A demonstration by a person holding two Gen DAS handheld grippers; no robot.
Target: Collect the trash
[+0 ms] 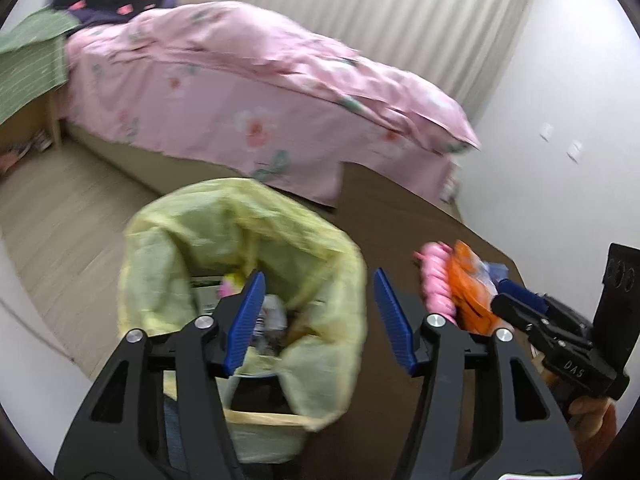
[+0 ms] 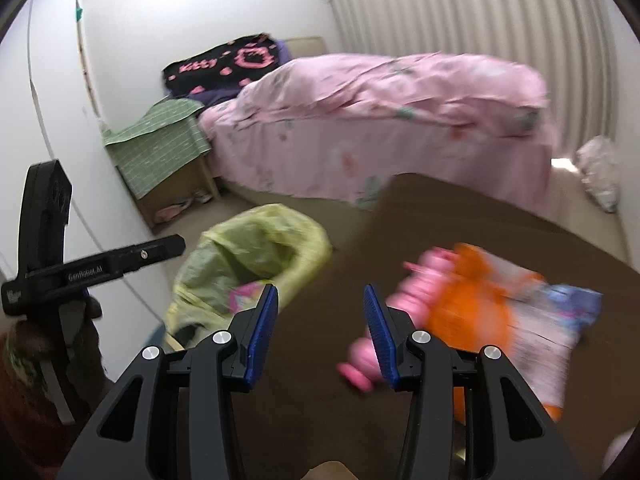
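A bin lined with a yellow-green bag (image 1: 240, 248) stands on the floor beside a brown table (image 1: 400, 216) and holds several pieces of trash. My left gripper (image 1: 318, 300) is open and empty, above the bin's right rim. On the table lie a pink ribbed item (image 1: 436, 280), an orange wrapper (image 1: 468, 292) and a blue-patterned wrapper (image 2: 560, 312). My right gripper (image 2: 320, 316) is open and empty over the table, just left of the pink item (image 2: 416, 292). The bin also shows in the right wrist view (image 2: 256, 248).
A bed with a pink floral cover (image 1: 248, 92) stands behind the table. A nightstand under green cloth (image 2: 160, 148) is beside it. A white bag (image 2: 600, 172) lies on the floor by the curtain (image 2: 460, 12). Pale wood floor (image 1: 60, 208) lies left of the bin.
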